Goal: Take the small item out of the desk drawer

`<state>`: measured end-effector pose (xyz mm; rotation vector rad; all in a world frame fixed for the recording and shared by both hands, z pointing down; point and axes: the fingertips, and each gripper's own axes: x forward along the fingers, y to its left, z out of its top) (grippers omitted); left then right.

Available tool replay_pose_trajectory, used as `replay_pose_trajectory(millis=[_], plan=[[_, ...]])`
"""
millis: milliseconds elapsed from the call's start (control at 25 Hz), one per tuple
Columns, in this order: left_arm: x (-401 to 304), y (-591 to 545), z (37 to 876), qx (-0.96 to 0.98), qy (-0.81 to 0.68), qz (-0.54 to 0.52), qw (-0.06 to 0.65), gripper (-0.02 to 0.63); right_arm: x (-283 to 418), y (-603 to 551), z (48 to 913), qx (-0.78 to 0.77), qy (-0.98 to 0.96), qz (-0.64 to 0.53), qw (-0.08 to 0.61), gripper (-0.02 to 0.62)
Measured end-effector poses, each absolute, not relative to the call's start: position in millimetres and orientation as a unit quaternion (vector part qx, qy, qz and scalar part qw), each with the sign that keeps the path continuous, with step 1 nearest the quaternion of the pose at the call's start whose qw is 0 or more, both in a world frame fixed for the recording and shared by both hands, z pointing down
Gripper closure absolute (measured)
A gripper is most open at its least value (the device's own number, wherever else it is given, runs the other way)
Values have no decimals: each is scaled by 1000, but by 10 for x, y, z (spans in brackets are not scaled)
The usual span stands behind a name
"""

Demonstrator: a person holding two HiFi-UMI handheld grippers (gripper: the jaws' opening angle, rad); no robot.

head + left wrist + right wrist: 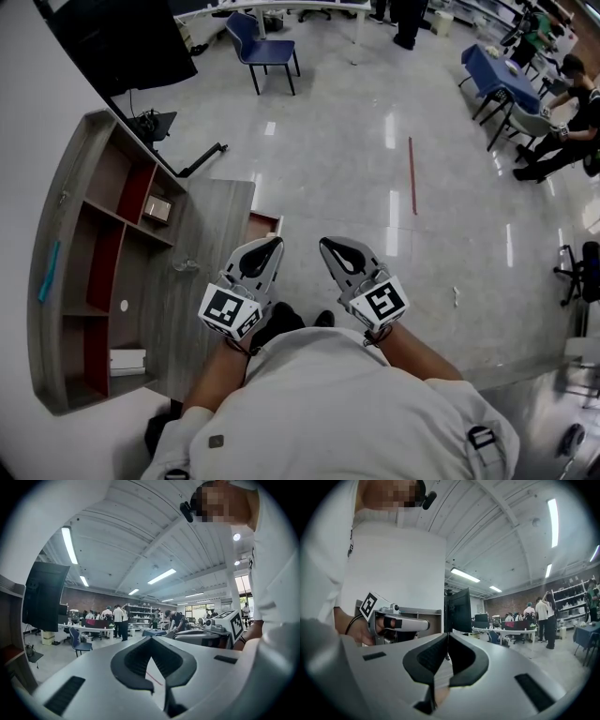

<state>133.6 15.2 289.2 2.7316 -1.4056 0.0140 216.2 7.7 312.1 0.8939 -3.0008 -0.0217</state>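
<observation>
A grey wooden desk [211, 225] with a shelf unit [94, 281] stands at the left of the head view. At its far end a drawer [262, 225] with a reddish inside and a white edge is pulled out; no small item shows in it. My left gripper [272, 246] [151, 639] and right gripper [330, 246] [448, 634] are held side by side close to the person's body, beside the desk's edge. Both point level with jaws shut, their tips meeting and nothing between them. Each gripper view shows the other gripper alongside.
A small brown box [157, 208] sits in a shelf compartment, a white box [127, 361] in a lower one. A dark monitor [122, 42] on a stand rises past the desk. A blue chair [262, 47] and tables with people stand across the glossy floor.
</observation>
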Motion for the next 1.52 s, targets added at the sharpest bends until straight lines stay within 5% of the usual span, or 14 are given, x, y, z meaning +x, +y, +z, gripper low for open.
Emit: replay_pose_trajectory(millis=[1520], plan=[[-506,-582,3091,862,-503,-2,62,591,202,-791,3273,217,-975,11,50,572]])
